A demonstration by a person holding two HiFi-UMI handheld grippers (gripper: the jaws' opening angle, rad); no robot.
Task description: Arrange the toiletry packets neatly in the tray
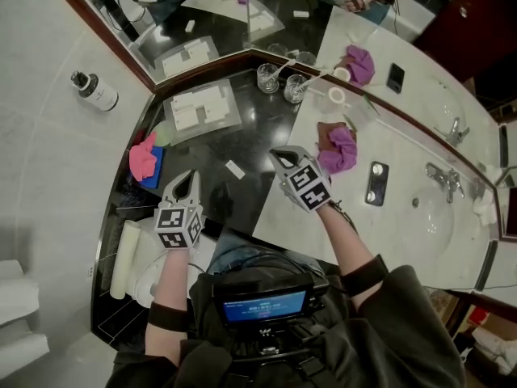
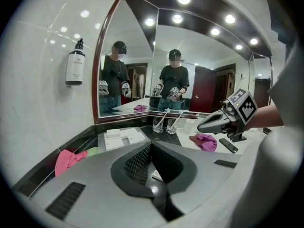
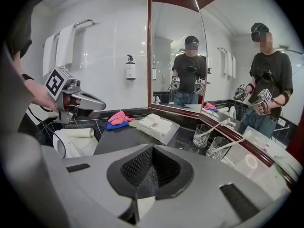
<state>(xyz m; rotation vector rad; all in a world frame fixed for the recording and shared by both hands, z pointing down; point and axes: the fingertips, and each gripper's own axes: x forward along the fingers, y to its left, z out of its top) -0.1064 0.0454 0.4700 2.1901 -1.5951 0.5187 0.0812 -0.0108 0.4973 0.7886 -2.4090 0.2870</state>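
Left gripper (image 1: 189,176) is held clenched, empty, over the black counter (image 1: 212,153). Toiletry packets (image 1: 196,107) are seen laid in the clear tray (image 1: 230,118) beyond. One loose packet (image 1: 235,169) is seen on the counter between the grippers. Right gripper (image 1: 279,153) is clamped together, empty.

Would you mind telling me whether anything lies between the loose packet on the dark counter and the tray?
Nothing visible does. Only bare black counter separates the loose packet from the tray. The pink cloth lies off to the left and the two glasses to the right.
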